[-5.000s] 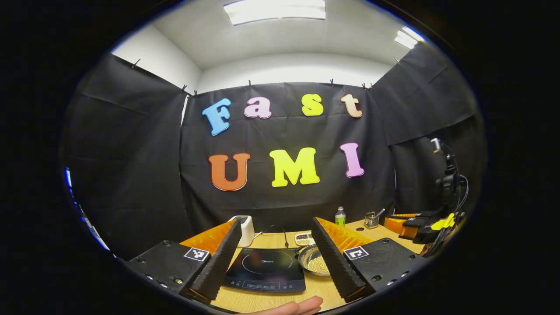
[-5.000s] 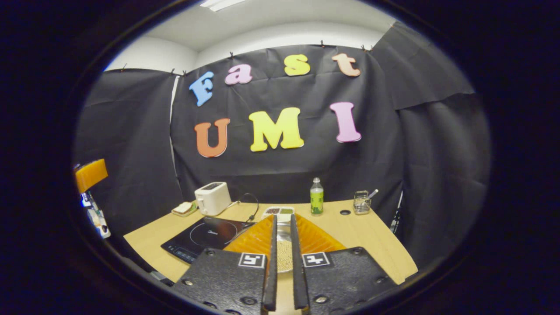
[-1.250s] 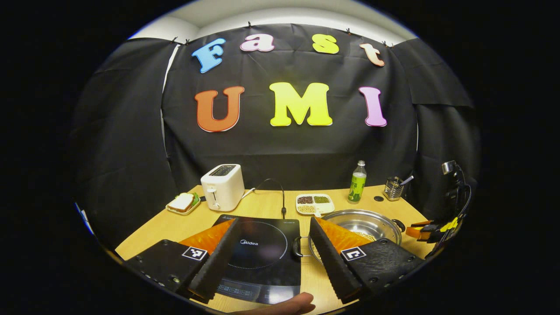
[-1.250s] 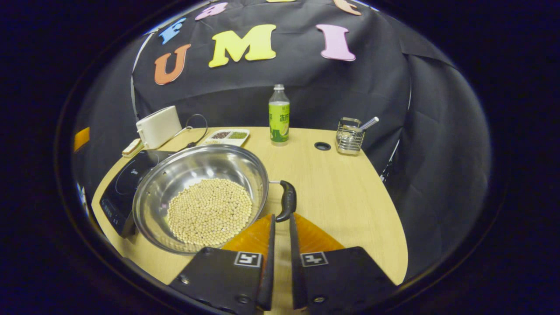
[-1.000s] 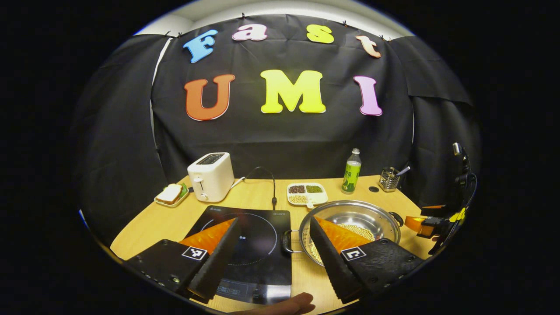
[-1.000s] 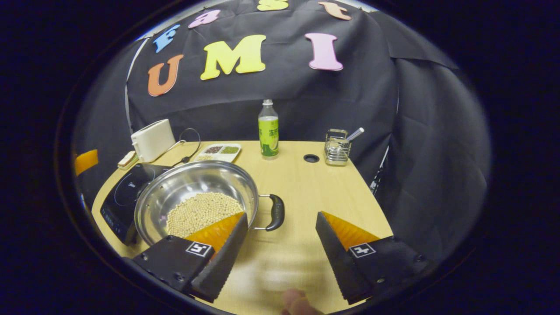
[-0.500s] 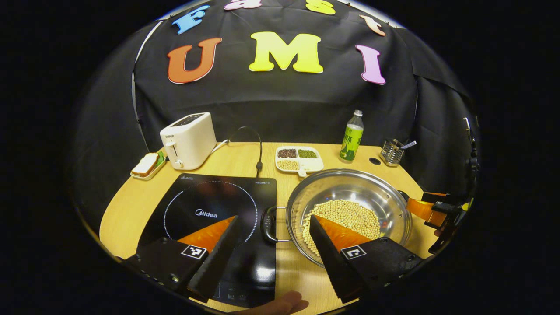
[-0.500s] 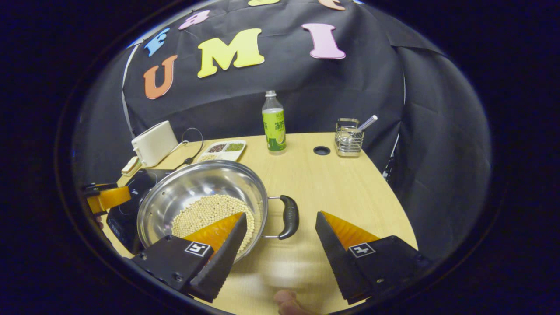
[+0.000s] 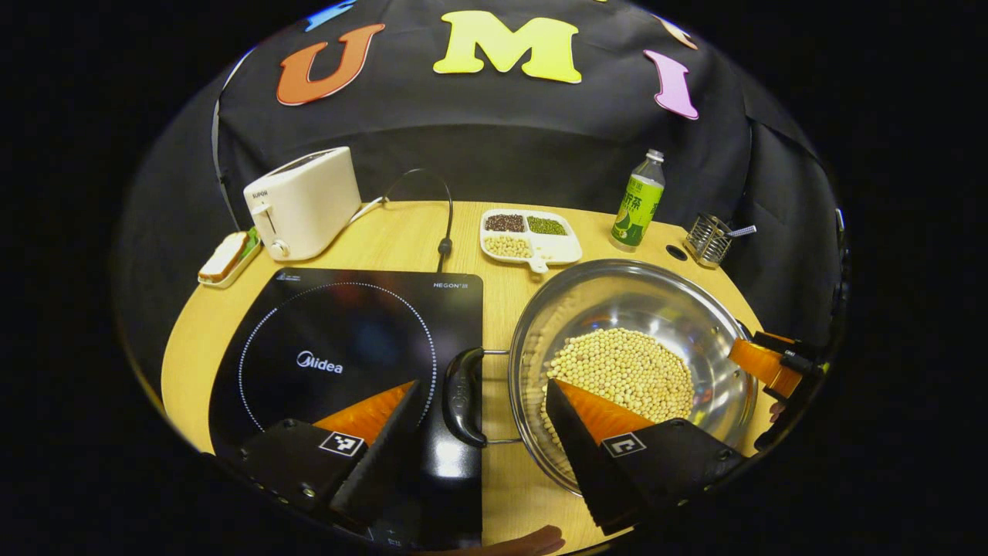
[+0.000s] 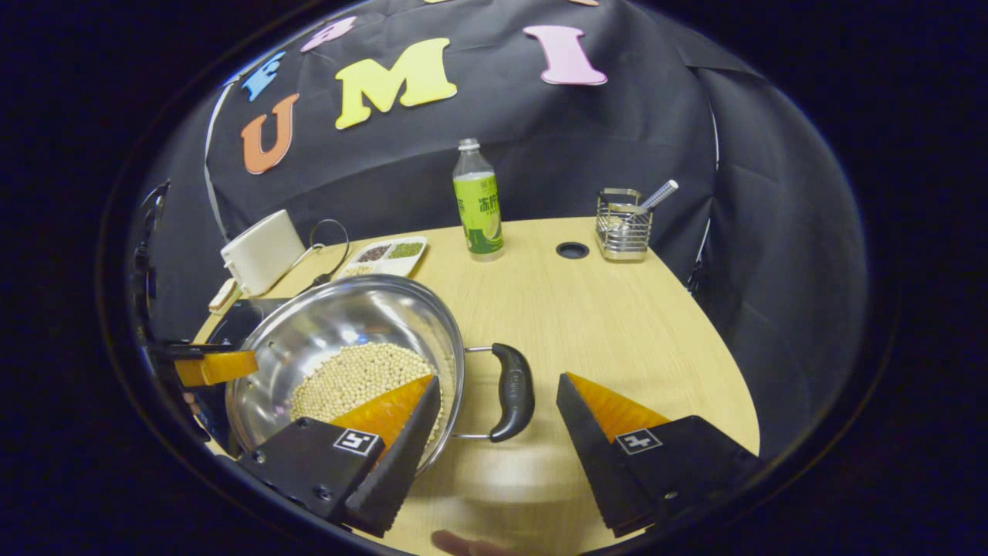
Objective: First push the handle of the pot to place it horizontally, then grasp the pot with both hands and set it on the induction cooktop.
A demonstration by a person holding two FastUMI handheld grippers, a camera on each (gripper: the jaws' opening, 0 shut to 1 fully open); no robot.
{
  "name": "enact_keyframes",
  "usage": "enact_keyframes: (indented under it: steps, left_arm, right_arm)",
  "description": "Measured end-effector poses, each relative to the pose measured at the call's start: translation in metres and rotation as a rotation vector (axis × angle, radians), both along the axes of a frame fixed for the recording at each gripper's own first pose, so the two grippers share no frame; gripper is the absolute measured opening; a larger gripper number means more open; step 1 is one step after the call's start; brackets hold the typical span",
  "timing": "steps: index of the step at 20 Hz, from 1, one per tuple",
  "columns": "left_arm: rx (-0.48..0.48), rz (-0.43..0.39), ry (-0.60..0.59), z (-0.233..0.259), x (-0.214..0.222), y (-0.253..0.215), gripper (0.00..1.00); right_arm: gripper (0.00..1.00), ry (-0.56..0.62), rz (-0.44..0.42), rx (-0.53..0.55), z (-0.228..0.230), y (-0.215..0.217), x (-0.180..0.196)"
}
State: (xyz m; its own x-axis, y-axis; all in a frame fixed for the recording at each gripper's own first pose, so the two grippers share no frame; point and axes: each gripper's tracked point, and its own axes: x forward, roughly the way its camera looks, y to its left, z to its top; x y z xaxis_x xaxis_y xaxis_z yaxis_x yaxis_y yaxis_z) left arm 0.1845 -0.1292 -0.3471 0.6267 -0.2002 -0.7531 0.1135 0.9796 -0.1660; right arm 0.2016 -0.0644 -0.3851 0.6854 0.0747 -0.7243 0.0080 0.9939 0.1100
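The steel pot (image 9: 617, 289) holds soybeans (image 9: 625, 371) and stands on the table just right of the black induction cooktop (image 9: 340, 340). Its two black handles point left and right. In the left gripper view, my left gripper (image 9: 485, 386) is open, and the pot's left handle (image 9: 461, 395) lies between its fingers without touching either. In the right gripper view, my right gripper (image 10: 498, 382) is open around the right handle (image 10: 513, 390), also untouched. The pot (image 10: 347, 316) lies left of that handle, and the left gripper (image 10: 212, 367) shows beyond its far rim.
A white toaster (image 9: 301, 202) and a sandwich plate (image 9: 224, 259) stand behind the cooktop. A divided dish of beans (image 9: 529, 235), a green bottle (image 9: 639, 202) and a wire caddy (image 9: 710, 239) line the back of the wooden table (image 10: 617, 324).
My right gripper, shut against the handle 1.2 s ago, has opened. Both grippers have come down and forward, so each handle now lies between a pair of fingers.
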Motion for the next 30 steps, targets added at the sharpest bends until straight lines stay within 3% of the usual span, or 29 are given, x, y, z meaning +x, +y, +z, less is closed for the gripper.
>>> enact_keyframes:
  steps: [2, 3, 4, 5, 6, 9, 10, 11, 12, 14, 15, 19, 23, 30]
  left_arm:
    - [0.013, 0.010, 0.016, -0.001, 0.004, 0.007, 0.95]
    - [0.011, 0.006, 0.018, 0.001, 0.004, 0.007, 0.84]
    - [0.016, 0.000, 0.026, -0.002, 0.005, 0.007, 0.93]
    - [0.017, -0.005, 0.027, 0.002, 0.003, 0.008, 0.77]
    - [0.018, -0.009, 0.032, -0.002, 0.004, 0.006, 0.77]
    - [0.025, -0.018, 0.033, -0.001, 0.003, 0.006, 0.75]
    - [0.021, -0.017, 0.040, -0.002, 0.002, 0.007, 0.75]
    - [0.016, -0.014, 0.046, -0.003, 0.003, 0.006, 0.71]
    - [0.014, -0.011, 0.053, -0.001, 0.003, 0.006, 0.78]
    - [0.009, -0.012, 0.060, 0.000, 0.003, 0.006, 0.70]
    - [0.008, -0.010, 0.062, -0.001, 0.003, 0.008, 0.59]
    - [0.023, -0.014, 0.056, 0.000, 0.000, 0.008, 0.56]
    - [0.018, -0.018, 0.095, 0.004, -0.023, 0.008, 0.56]
    - [0.034, -0.019, -0.005, 0.051, -0.064, 0.020, 0.55]
  right_arm:
    - [0.96, 0.005, 0.005, -0.006, -0.002, 0.003, 0.005]
    - [0.94, 0.009, 0.018, 0.002, -0.002, 0.007, 0.004]
    - [0.92, 0.015, 0.024, 0.015, -0.003, 0.011, 0.004]
    - [0.92, 0.024, 0.026, 0.021, -0.004, 0.012, 0.004]
    - [0.86, 0.033, 0.030, 0.021, -0.006, 0.013, 0.003]
    - [0.83, 0.048, -0.003, 0.023, -0.010, 0.008, 0.009]
    - [0.78, 0.052, -0.018, 0.062, -0.003, 0.010, 0.008]
    - [0.65, 0.066, -0.014, 0.083, -0.011, 0.014, 0.012]
    - [0.66, 0.075, -0.005, 0.093, -0.011, 0.016, 0.011]
    - [0.64, 0.085, -0.002, 0.083, -0.011, 0.017, 0.011]
    - [0.65, 0.089, 0.003, 0.078, -0.011, 0.018, 0.011]
    - [0.62, 0.087, -0.006, 0.087, -0.008, 0.018, 0.007]
    - [0.60, 0.092, -0.034, 0.089, 0.005, 0.015, -0.021]
    - [0.60, 0.067, -0.037, 0.125, 0.046, 0.020, -0.069]
